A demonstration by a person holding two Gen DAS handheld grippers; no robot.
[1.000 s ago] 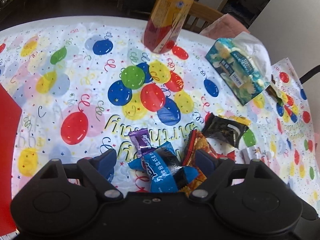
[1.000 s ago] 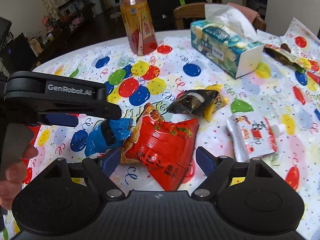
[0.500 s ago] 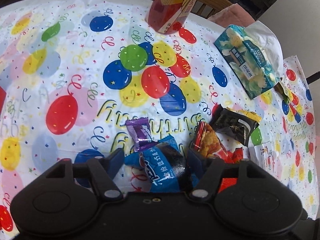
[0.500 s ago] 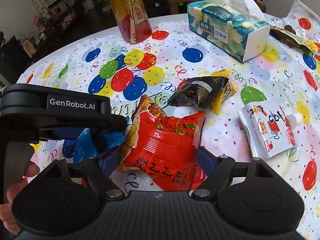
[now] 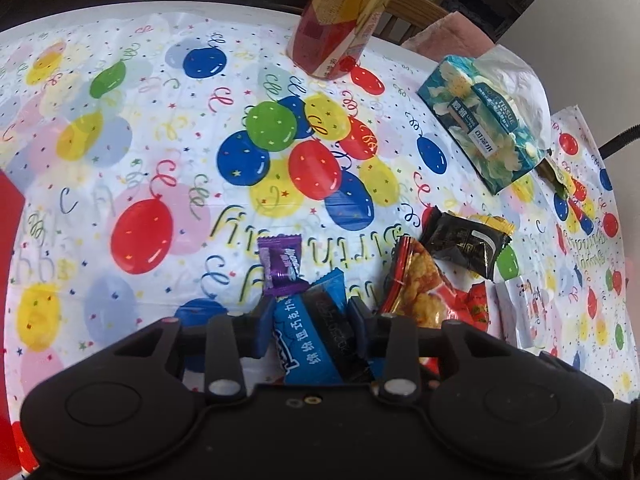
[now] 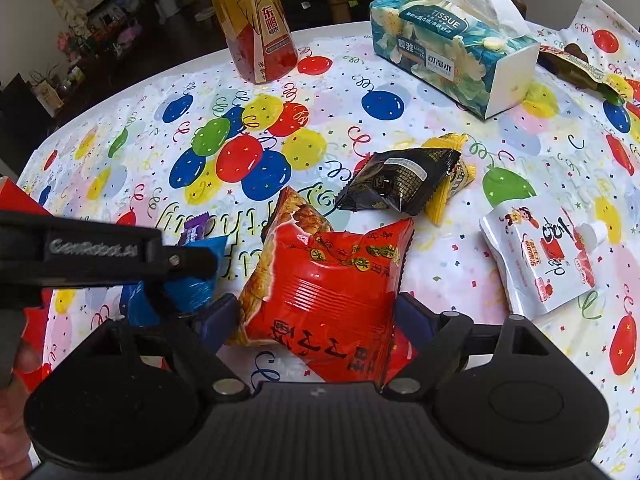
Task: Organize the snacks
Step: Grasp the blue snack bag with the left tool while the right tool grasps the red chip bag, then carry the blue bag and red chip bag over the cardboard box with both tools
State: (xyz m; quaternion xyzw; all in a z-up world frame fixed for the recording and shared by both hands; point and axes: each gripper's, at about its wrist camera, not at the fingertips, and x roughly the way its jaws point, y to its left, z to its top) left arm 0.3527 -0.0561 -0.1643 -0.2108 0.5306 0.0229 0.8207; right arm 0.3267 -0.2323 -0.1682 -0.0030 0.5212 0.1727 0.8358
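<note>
Grippers on two snack packets, near edge of a round table under a glossy balloon-print cloth (image 5: 132,140).

Left gripper (image 5: 310,322) has its fingers pressed together on a crinkly blue wrapper (image 5: 310,336), a purple candy (image 5: 280,266) touching its far end. Right gripper (image 6: 316,316) brackets a puffy red foil bag (image 6: 332,292), both pads touching its sides. Beyond lie a black sachet (image 6: 396,180) and a flat white pouch (image 6: 544,252); bottle (image 6: 256,24) and tissue box (image 6: 448,56) stand near the far rim, with open cloth on the left.
</note>
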